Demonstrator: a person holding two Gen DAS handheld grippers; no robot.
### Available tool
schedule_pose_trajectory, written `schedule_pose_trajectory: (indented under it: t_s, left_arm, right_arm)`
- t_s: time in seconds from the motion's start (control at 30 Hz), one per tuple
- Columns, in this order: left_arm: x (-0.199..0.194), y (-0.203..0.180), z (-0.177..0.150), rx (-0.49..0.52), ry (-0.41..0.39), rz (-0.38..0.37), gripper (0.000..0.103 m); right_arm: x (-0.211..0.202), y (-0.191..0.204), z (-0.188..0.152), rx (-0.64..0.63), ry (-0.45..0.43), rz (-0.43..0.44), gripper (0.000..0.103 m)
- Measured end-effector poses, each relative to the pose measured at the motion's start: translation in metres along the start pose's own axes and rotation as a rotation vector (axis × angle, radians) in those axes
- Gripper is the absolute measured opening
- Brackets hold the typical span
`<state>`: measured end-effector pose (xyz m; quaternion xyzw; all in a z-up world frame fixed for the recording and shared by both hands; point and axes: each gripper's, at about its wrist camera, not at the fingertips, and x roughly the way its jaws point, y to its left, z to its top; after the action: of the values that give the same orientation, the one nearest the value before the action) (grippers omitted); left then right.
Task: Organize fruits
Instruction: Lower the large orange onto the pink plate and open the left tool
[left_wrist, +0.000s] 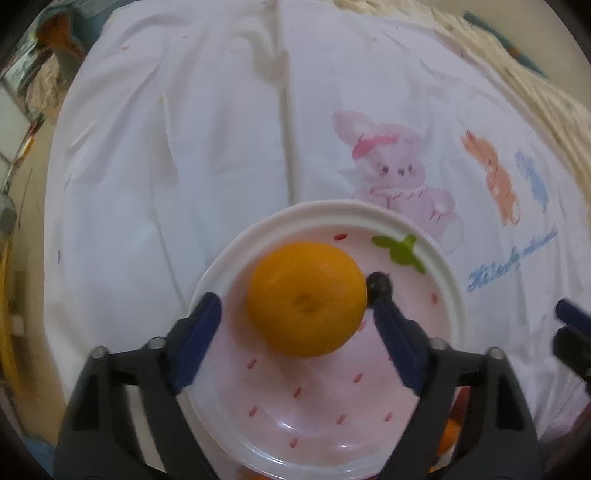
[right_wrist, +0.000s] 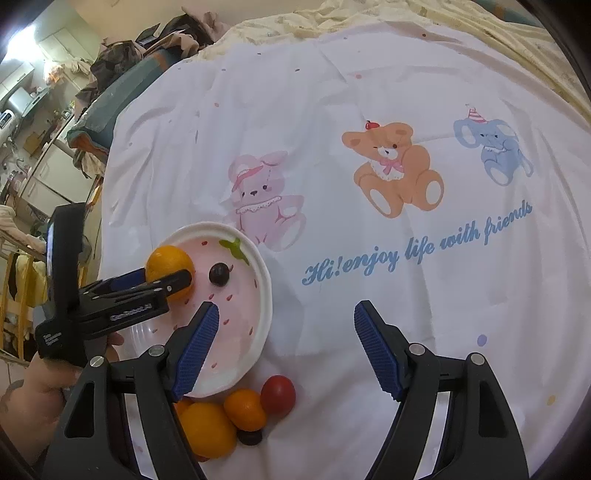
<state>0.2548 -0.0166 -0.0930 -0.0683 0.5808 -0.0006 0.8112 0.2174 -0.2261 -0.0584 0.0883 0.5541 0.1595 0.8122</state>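
1. Left wrist view: the round orange fruit (left_wrist: 306, 298) is seen resting on the white strawberry-print plate (left_wrist: 448, 280), between the released left gripper (left_wrist: 295, 302) fingers.
2. Right gripper (right_wrist: 286, 314) is held open, empty.
3. Next, the loose fruits (right_wrist: 243, 410) beside the plate probably need collecting.

Your count: two pieces of fruit on one plate, a small cluster off it.

You have one plate (right_wrist: 258, 266) carrying one orange (left_wrist: 306, 299) and one dark grape (right_wrist: 218, 274). On the bed sheet (right_wrist: 332, 92) below its rim you can see one red tomato (right_wrist: 279, 393), two clear orange fruits (right_wrist: 244, 410) and one dark fruit (right_wrist: 249, 437); others are partly hidden. Three printed animals (right_wrist: 395, 170) decorate the sheet.
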Motion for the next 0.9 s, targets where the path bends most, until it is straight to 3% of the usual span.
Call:
schedule_pose_trajectory:
  t_s: [0.13, 0.37, 0.57, 0.77, 0.9]
  left_arm:
    - [-0.02, -0.004, -0.001, 0.003, -0.047, -0.016, 0.091]
    - [-0.057, 0.006, -0.016, -0.028, -0.102, -0.038, 0.091]
    - [-0.086, 0.011, -0.035, -0.008, -0.151, -0.014, 0.091]
    - [-0.112, 0.014, -0.06, 0.018, -0.186, -0.046, 0.091]
    - [-0.139, 0.02, -0.08, -0.021, -0.241, -0.005, 0.091]
  right_arm:
    - [-0.001, 0.001, 0.001, 0.002, 0.0, 0.005, 0.078]
    - [-0.012, 0.003, -0.005, -0.009, -0.018, 0.029, 0.078]
    - [-0.019, 0.01, -0.027, 0.0, -0.014, 0.037, 0.078]
    - [-0.026, 0.017, -0.048, 0.014, -0.004, 0.044, 0.078]
    - [-0.032, 0.027, -0.062, 0.03, 0.012, 0.099, 0.078]
